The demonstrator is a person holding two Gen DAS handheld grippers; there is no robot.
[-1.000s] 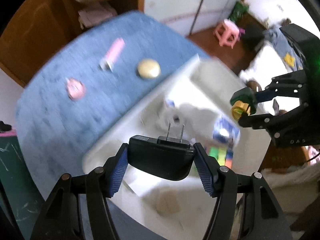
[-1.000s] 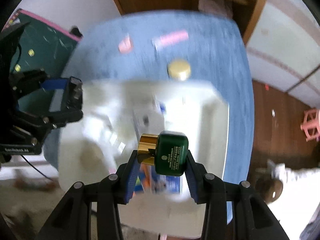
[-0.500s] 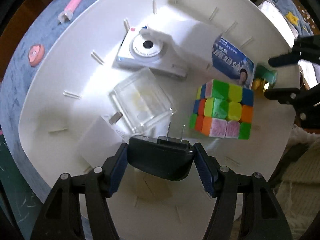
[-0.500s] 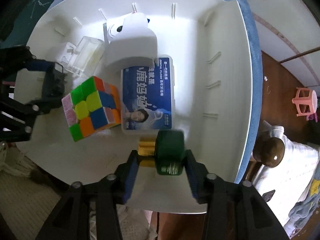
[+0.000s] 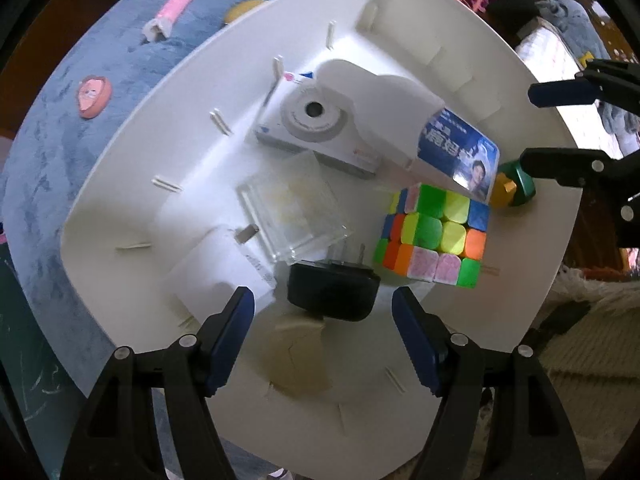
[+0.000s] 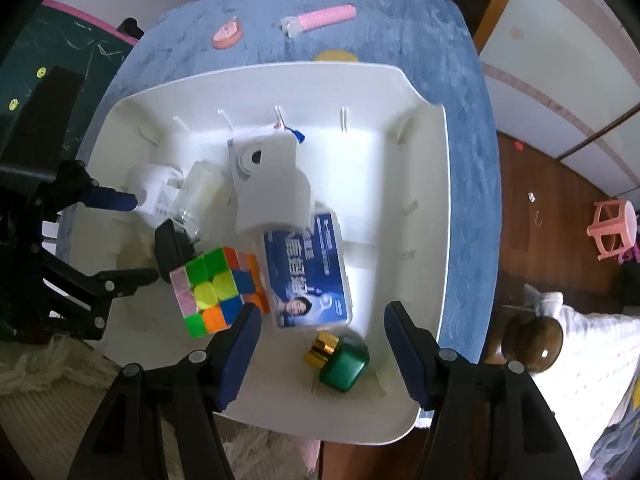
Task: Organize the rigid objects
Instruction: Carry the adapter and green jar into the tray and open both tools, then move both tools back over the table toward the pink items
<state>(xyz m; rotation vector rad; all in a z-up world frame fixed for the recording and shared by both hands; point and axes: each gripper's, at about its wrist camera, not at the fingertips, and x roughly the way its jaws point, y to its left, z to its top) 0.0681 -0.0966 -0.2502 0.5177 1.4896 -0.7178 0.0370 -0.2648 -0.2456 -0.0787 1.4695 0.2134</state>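
A black plug adapter (image 5: 332,292) lies prongs-up on the floor of the white bin (image 5: 120,208), loose between my left gripper's (image 5: 322,304) jaws, which are opening and do not touch it. In the right wrist view a green bottle with a gold cap (image 6: 340,360) lies on its side near the bin's (image 6: 424,208) front edge. It is free between the opening jaws of my right gripper (image 6: 322,316). Each gripper shows in the other's view: the right gripper (image 5: 528,126) beside the bottle (image 5: 514,188), the left gripper (image 6: 142,238) by the adapter (image 6: 172,250).
The bin also holds a colour cube (image 5: 432,236), a blue floss box (image 6: 308,276), a white camera (image 5: 312,120), a clear case (image 5: 288,208) and a white charger (image 5: 220,268). On the blue cloth lie a pink tube (image 5: 174,6), a pink disc (image 5: 94,96) and a gold lid (image 6: 336,56).
Both grippers came down over the bin and let go. The adapter and the green bottle, gripped before, now lie on the bin floor with the jaws spread wider.
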